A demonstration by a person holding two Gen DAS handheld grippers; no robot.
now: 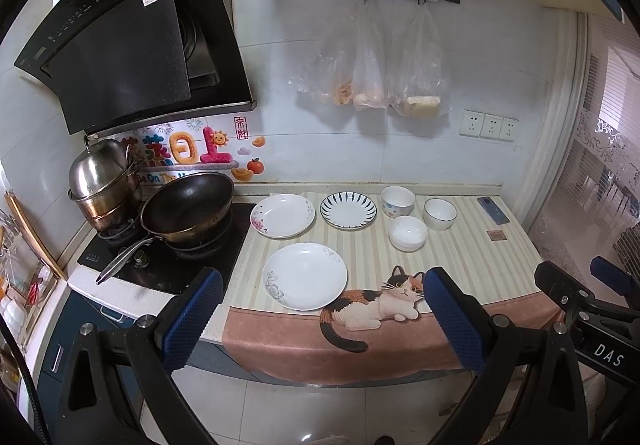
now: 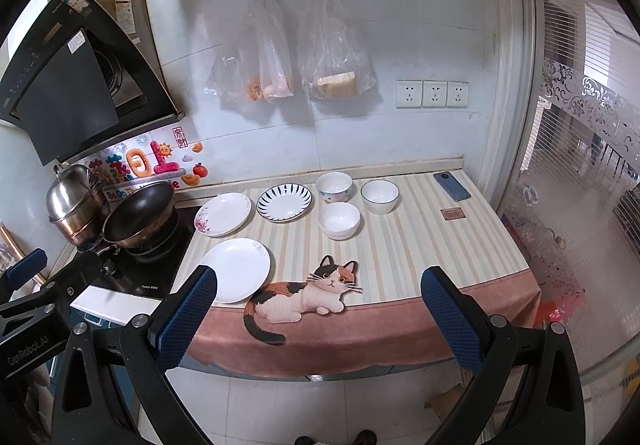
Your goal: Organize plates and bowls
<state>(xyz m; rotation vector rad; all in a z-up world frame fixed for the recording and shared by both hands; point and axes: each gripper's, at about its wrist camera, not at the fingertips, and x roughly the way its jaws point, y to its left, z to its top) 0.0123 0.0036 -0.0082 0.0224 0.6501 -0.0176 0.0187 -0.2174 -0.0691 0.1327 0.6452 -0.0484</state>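
Observation:
Three plates lie on the striped cloth: a white plate [image 1: 305,276] [image 2: 237,270] at the front, a flowered plate [image 1: 283,215] [image 2: 223,214] behind it and a blue-striped plate [image 1: 348,210] [image 2: 284,202]. Three bowls stand to their right: a patterned bowl [image 1: 397,200] [image 2: 333,186], a blue-rimmed bowl [image 1: 440,214] [image 2: 379,196] and a plain white bowl [image 1: 408,232] [image 2: 338,220]. My left gripper [image 1: 320,321] is open and empty, in front of the counter edge. My right gripper [image 2: 320,317] is open and empty, also off the counter front.
A wok [image 1: 188,208] and a steel pot [image 1: 105,181] sit on the stove at the left. A phone [image 1: 493,210] and a small brown card [image 1: 496,235] lie at the cloth's right. Plastic bags [image 1: 368,61] hang on the wall. A glass door [image 2: 580,165] stands at the right.

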